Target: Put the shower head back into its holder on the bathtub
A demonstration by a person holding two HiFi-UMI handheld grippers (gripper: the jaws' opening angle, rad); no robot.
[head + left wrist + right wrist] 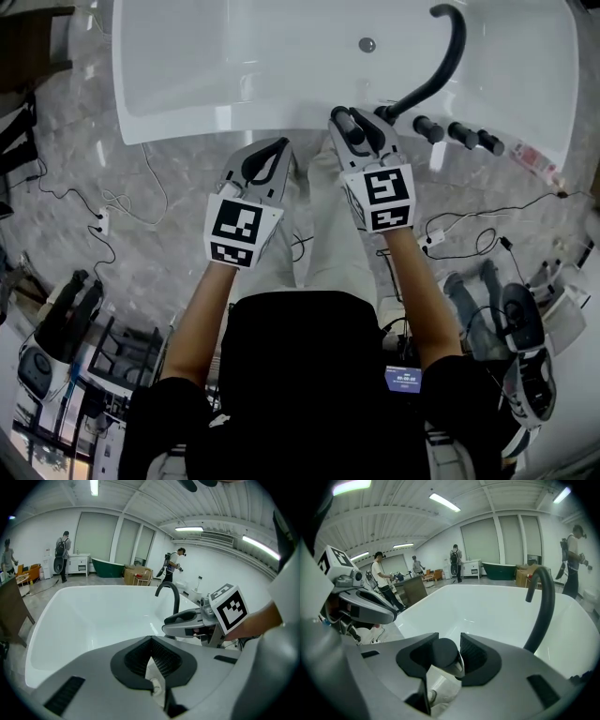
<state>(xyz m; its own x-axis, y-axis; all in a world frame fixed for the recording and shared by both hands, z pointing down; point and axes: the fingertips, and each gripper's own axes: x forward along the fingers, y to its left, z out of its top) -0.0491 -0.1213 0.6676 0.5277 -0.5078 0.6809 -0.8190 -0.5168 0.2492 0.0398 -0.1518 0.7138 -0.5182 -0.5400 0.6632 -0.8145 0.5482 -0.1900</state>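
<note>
The white bathtub (187, 94) fills the top of the head view, with a black curved faucet (452, 56) and black knobs (459, 133) on its near rim. My right gripper (352, 124) hovers over that rim just left of the faucet. In the right gripper view the black shower head (443, 652) stands upright between the right gripper's (449, 643) pads, with a thin gap at the right pad, so the jaws are open around it. Its lower end and the holder are hidden. My left gripper (277, 147) hangs by the rim to the left, shut and empty (151, 643).
Black and white cables (131, 202) trail over the marble floor in front of the tub. Spare gripper gear (520, 323) lies at the right and more at the left (56, 319). Several people (456, 562) and a green tub (499, 570) stand far behind.
</note>
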